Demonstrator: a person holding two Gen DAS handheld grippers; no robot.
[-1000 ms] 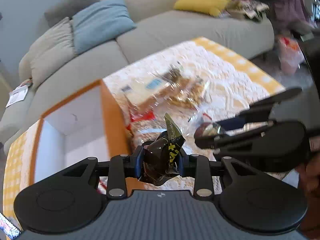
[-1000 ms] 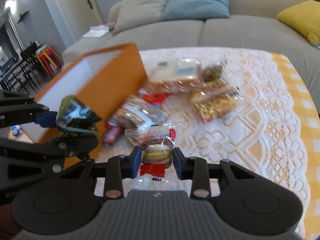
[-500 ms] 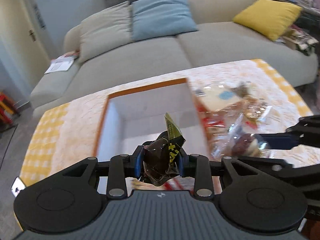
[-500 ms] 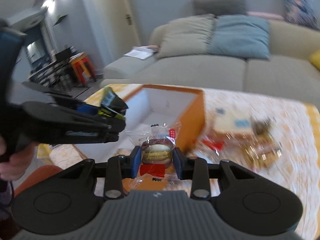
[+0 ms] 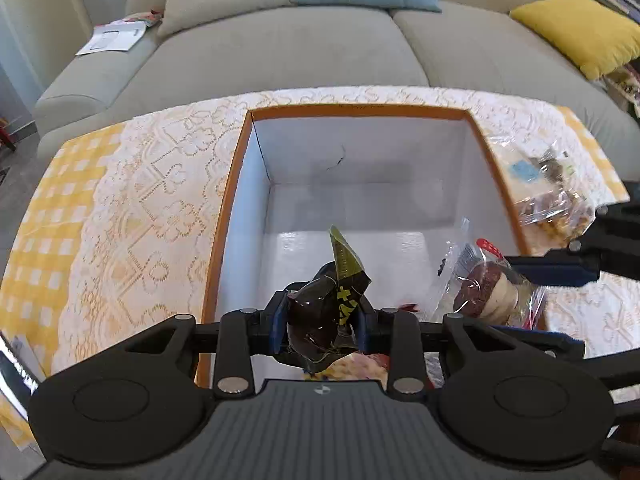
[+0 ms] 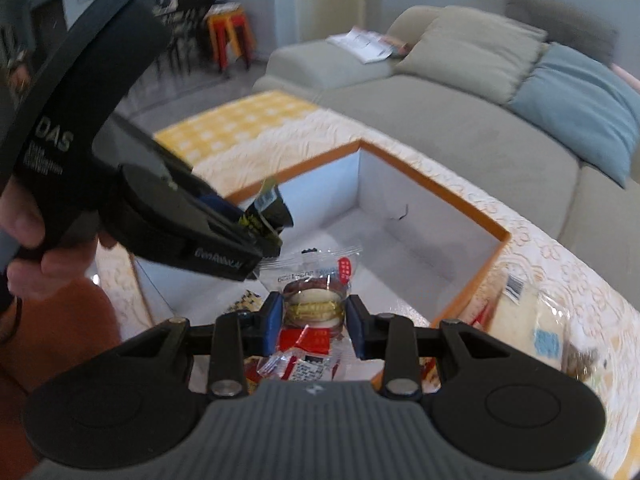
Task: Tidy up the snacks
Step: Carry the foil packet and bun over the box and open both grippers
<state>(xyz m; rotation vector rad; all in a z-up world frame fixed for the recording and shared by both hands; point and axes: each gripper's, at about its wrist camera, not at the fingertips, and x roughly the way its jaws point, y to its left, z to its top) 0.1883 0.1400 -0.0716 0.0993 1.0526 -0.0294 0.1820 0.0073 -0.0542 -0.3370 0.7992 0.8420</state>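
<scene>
My left gripper is shut on a dark brown snack packet with yellow print and holds it over the near end of an orange box with white inside. From the right wrist view the same packet shows at the left gripper's tip above the box. My right gripper is shut on a clear wrapped cookie sandwich, also above the box; in the left wrist view that cookie sandwich hangs at the right. Several snack packets lie in the box's near end.
The box sits on a table with a white lace cloth over yellow check. More bagged snacks lie right of the box. A grey sofa with cushions stands behind. A person's hand grips the left tool.
Both grippers have swung left from the snack pile to above the open box, each still gripping its snack. The box now lies straight under them.
</scene>
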